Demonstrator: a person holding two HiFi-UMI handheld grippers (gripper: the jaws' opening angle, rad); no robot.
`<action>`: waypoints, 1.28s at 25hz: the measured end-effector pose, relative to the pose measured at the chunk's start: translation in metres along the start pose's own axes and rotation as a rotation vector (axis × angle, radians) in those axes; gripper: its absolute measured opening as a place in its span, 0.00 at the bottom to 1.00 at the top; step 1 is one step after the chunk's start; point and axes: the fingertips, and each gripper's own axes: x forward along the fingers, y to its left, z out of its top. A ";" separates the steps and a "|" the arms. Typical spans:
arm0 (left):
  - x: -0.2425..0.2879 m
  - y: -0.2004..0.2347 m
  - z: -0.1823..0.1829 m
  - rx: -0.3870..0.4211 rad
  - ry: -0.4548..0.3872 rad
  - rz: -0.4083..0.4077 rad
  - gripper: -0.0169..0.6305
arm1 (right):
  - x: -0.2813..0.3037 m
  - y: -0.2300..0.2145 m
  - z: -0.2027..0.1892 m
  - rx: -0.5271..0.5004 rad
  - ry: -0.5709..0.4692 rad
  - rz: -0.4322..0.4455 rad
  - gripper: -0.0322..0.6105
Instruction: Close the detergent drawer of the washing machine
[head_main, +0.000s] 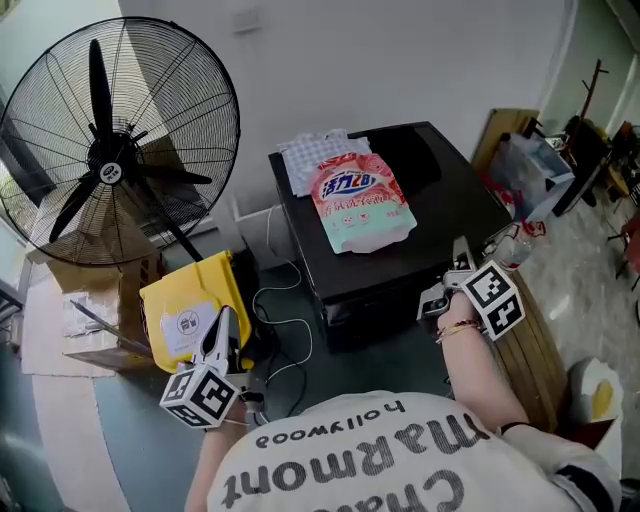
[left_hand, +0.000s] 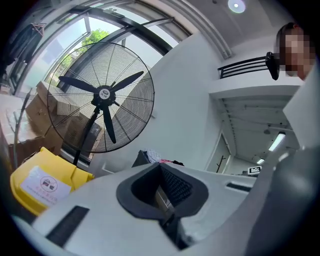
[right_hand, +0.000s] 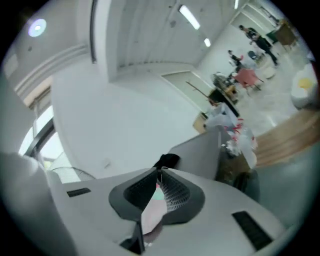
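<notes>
1. The washing machine (head_main: 400, 215) is a black box seen from above in the head view, just toward 1 o'clock of centre. Its front faces the person at 6 o'clock.
2. The detergent drawer would be on that shadowed front face. I cannot pick it out there, nor tell whether it is pushed in or out.
3. On the machine's lid lies a pink and pale-green detergent pouch (head_main: 360, 200). A checked cloth (head_main: 315, 152) is bunched at the pouch's 11 o'clock, partly under it.
4. The right gripper (head_main: 461, 252) is raised at the machine's 4 o'clock corner, close to its front right edge and touching nothing. In the right gripper view the two tips (right_hand: 161, 171) meet. A pale pink-and-green sliver shows in the slit below them, and I cannot tell what it is. No object is visibly gripped.
5. The left gripper (head_main: 222, 318) is at 7 o'clock of the machine, apart from it and over the yellow bin (head_main: 190, 300). In the left gripper view its jaws (left_hand: 160, 166) are pressed together with nothing between them.
6. A white cable (head_main: 285, 320) loops on the floor between the bin and the machine.
7. A large black standing fan (head_main: 110, 150) fills the 10 o'clock corner, with cardboard boxes (head_main: 95, 290) below it.
8. A wooden edge (head_main: 535, 350) curves at 4 o'clock, beside the person's right forearm.
</notes>
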 end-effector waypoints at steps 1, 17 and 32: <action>0.001 -0.003 0.001 0.006 -0.001 -0.003 0.04 | -0.002 0.025 0.000 -0.058 -0.001 0.065 0.13; -0.003 -0.020 -0.006 0.096 0.023 0.016 0.04 | -0.049 0.180 -0.138 -0.726 0.263 0.645 0.13; -0.013 -0.011 -0.009 0.096 0.015 0.083 0.04 | -0.050 0.173 -0.156 -0.765 0.326 0.681 0.13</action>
